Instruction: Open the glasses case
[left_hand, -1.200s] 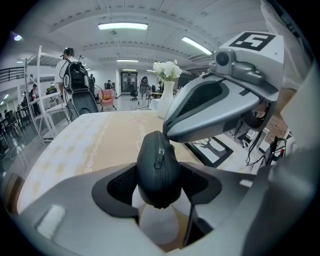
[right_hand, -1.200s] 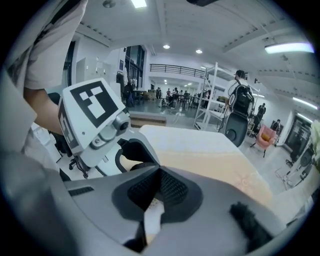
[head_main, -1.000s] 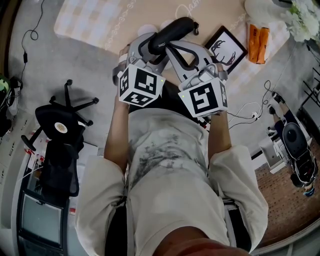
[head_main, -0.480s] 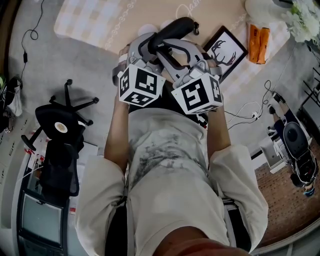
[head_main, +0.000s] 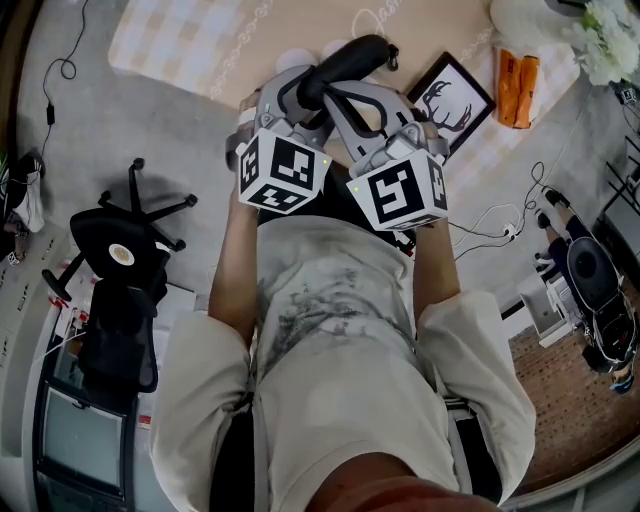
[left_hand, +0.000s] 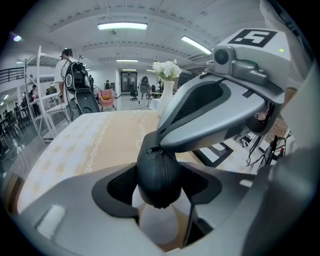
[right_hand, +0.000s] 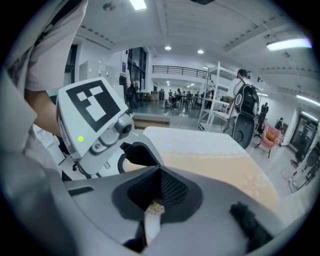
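While the person holds both grippers side by side over the cloth-covered counter (head_main: 200, 50), the black glasses case (head_main: 345, 62) hangs in the air between them. In the head view it slants up to the right, just above two white discs (head_main: 292, 60) that lie on the cloth. The left gripper (left_hand: 159, 187) is clenched on the case's lower end. In the left gripper view that rounded end sits pressed between both dark pads, and its zip line faces the camera and is closed there. The right gripper (head_main: 332, 97) reaches across from the right, its tips meeting at the zip on top of that same end. Its jaws have just been closing and now stand drawn together. A thin pale sliver shows in the slit between them; whether it is something pinched or the counter beyond cannot be told. Past the case lie a framed antler picture (head_main: 452, 98) and an orange packet (head_main: 517, 88).
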